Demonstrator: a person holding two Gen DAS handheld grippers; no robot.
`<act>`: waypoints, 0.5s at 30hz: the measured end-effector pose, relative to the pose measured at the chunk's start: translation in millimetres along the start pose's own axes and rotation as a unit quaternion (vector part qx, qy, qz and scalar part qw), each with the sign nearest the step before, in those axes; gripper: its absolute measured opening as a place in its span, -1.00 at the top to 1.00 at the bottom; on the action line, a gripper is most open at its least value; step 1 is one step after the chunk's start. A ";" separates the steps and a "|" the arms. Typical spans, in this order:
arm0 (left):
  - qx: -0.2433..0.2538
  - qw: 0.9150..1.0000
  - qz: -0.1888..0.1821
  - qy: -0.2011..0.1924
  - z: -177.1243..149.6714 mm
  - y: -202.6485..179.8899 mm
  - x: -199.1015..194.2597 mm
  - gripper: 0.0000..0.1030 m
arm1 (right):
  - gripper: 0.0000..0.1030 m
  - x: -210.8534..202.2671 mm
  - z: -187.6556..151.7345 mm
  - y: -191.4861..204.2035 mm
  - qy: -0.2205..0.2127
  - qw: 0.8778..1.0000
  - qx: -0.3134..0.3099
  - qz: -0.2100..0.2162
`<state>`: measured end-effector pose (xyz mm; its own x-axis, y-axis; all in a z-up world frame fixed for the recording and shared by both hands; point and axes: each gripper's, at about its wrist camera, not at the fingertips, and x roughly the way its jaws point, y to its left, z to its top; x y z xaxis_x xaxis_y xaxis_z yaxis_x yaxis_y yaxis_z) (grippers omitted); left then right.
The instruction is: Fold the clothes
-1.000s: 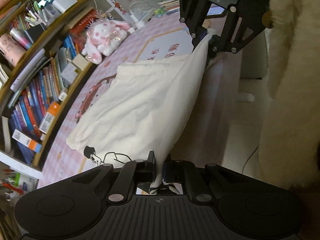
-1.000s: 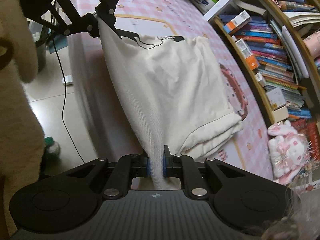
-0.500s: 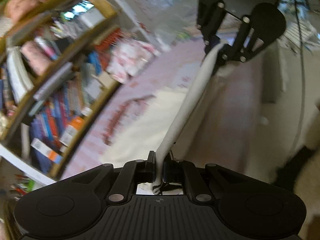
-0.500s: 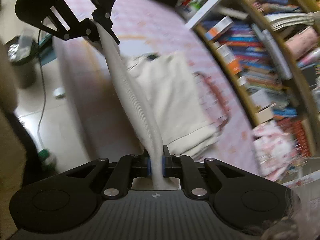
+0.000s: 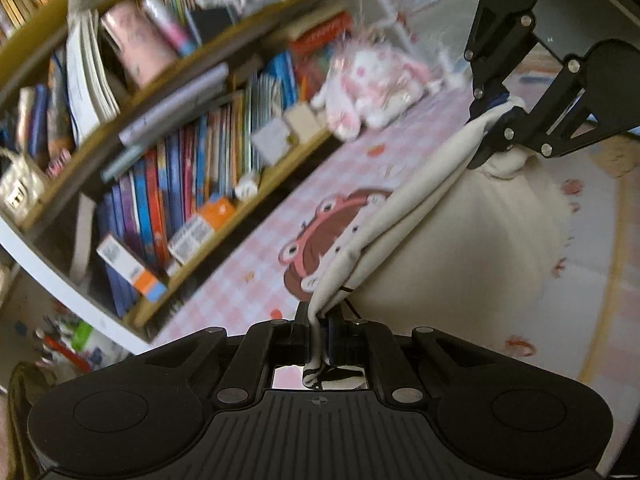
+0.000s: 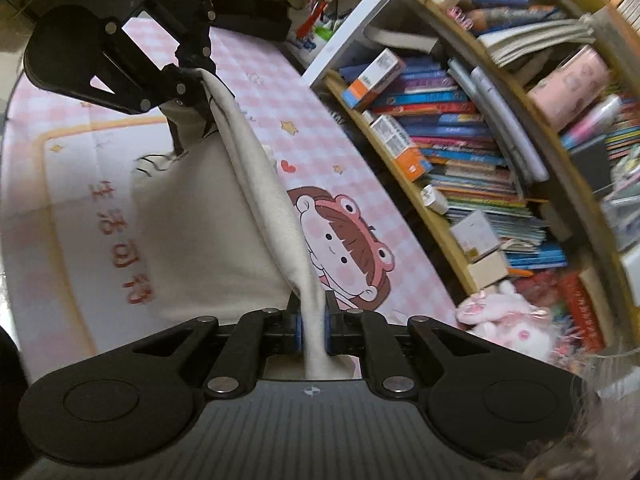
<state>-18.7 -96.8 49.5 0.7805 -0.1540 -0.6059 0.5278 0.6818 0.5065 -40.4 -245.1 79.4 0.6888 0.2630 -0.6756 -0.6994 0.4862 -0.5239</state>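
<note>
Your left gripper [image 5: 319,334] has its black fingers pinched on one corner of the cream-white knit garment [image 5: 460,240]. The striped hem end pokes out behind the pads.

Your right gripper [image 6: 313,330] is clamped the same way on the opposite corner, its blue-lined pads pressed into the cloth [image 6: 264,184].

Between the two grips the held edge runs as a taut rolled band, lifted off the surface. The rest of the garment hangs from that band and lies on the pink checked table cover with a cartoon girl print [image 6: 352,240].

A wooden bookshelf packed with colourful books [image 6: 460,160] stands along the far side of the cover. A pink-and-white plush rabbit [image 5: 372,88] sits on the cover against the shelf.
</note>
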 end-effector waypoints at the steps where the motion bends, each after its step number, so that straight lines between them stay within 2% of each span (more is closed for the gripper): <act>1: -0.004 1.000 0.001 0.009 0.8 1.3 7.8 0.79 | 0.83 11.1 -0.2 -5.4 0.001 1.000 -0.002 0.008; 6: -0.019 0.999 0.002 0.049 3.7 7.5 43.2 0.67 | 0.82 56.5 -3.6 -25.0 0.009 0.999 0.002 0.047; 8: -0.021 0.998 0.005 0.065 4.9 8.7 57.4 0.54 | 0.81 71.1 -5.1 -30.1 0.009 0.998 0.007 0.057; 9: -0.020 0.997 0.011 0.075 5.1 8.8 64.8 0.34 | 0.79 78.2 -6.0 -32.5 0.010 0.998 0.010 0.060; 10: -0.019 0.996 0.018 0.084 4.9 8.7 71.3 -0.04 | 0.69 85.2 -6.6 -34.6 0.011 0.998 0.015 0.061; 12: -0.015 0.995 0.030 0.092 2.2 9.4 79.2 -0.43 | 0.46 98.4 -7.5 -37.1 0.012 0.998 0.026 0.056; 14: -0.012 0.995 0.027 0.097 -0.7 11.8 81.8 -0.45 | 0.19 109.7 -8.8 -39.3 0.010 0.998 0.038 0.045; 15: -0.013 0.995 0.028 0.098 -1.9 14.1 81.2 -0.45 | 0.18 114.7 -10.3 -41.1 0.009 0.998 0.047 0.040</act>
<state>51.5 -98.3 6.3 0.7267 0.0255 -0.6865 0.4743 0.7042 0.5283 65.4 -243.5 18.2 0.6268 0.2906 -0.7230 -0.7312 0.5398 -0.4171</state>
